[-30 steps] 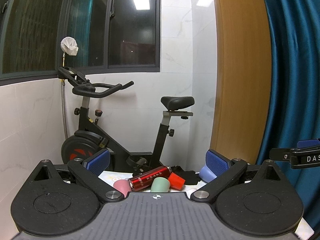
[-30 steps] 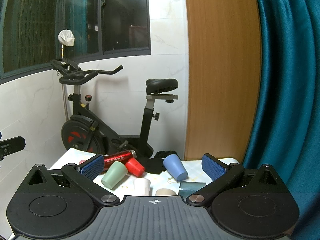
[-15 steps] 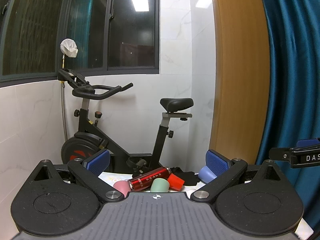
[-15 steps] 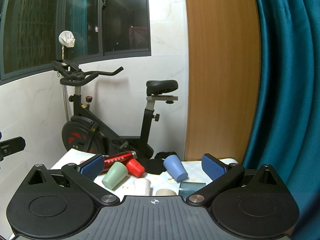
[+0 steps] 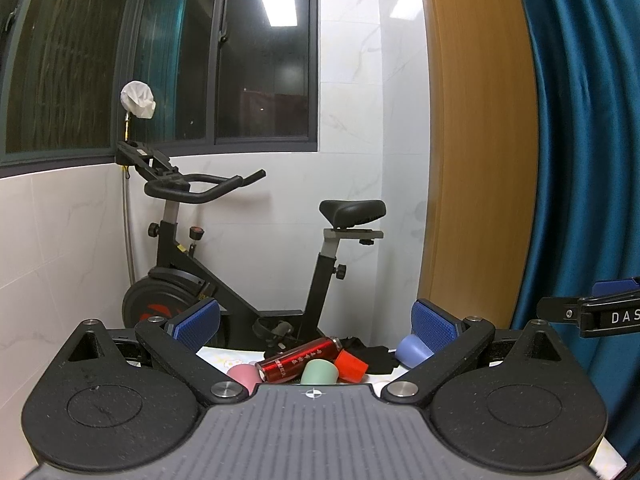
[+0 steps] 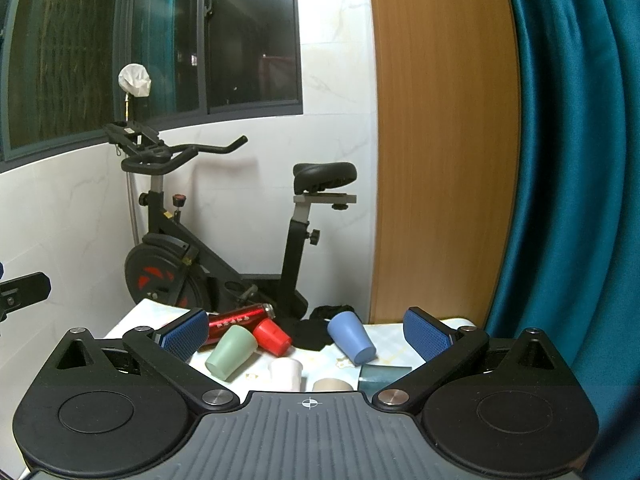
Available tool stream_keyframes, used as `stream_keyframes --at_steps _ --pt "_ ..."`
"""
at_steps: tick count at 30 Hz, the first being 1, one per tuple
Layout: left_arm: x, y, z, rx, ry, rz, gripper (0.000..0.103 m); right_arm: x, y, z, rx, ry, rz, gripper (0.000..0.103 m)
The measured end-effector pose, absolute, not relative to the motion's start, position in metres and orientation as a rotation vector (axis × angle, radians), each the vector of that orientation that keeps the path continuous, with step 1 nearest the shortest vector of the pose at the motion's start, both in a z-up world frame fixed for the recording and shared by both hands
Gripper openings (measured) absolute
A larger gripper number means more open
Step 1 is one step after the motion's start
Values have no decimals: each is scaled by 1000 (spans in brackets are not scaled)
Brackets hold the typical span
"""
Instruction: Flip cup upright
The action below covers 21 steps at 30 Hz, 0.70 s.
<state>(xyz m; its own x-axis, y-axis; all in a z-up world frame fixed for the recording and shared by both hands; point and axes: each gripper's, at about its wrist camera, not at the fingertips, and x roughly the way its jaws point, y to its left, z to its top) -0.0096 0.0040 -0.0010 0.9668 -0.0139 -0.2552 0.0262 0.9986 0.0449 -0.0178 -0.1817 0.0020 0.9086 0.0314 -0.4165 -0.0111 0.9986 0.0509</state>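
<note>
Several cups lie on a small white table [image 6: 316,364]. In the right wrist view a blue cup [image 6: 352,338], a green cup [image 6: 231,353] and a red cup [image 6: 272,335] lie on their sides. A white cup [image 6: 286,374], a beige cup [image 6: 332,385] and a dark teal cup [image 6: 382,376] stand near the front. My right gripper [image 6: 306,334] is open and empty, above and short of the cups. My left gripper [image 5: 316,324] is open and empty; below it show a pink cup [image 5: 243,374], the green cup [image 5: 319,372], the red cup [image 5: 351,365] and the blue cup [image 5: 412,352].
A red metal bottle [image 6: 240,318] lies on its side beside the red cup, with a black cloth [image 6: 316,328] behind. An exercise bike [image 6: 208,256] stands past the table against the tiled wall. A wooden panel [image 6: 440,160] and a teal curtain [image 6: 572,160] are at the right.
Both grippers have stayed nearly still; the views shift only slightly. The cups have not moved.
</note>
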Motion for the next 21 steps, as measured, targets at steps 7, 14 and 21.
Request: stream_keyframes --at_steps 7,14,21 --pt "-9 4 -1 48 259 -20 103 -16 -181 0 49 430 22 103" --pt "2 11 -11 9 332 18 103 -16 -185 2 106 422 38 103" --pt "31 55 -70 -156 597 63 102 4 -216 -37 151 399 -11 103"
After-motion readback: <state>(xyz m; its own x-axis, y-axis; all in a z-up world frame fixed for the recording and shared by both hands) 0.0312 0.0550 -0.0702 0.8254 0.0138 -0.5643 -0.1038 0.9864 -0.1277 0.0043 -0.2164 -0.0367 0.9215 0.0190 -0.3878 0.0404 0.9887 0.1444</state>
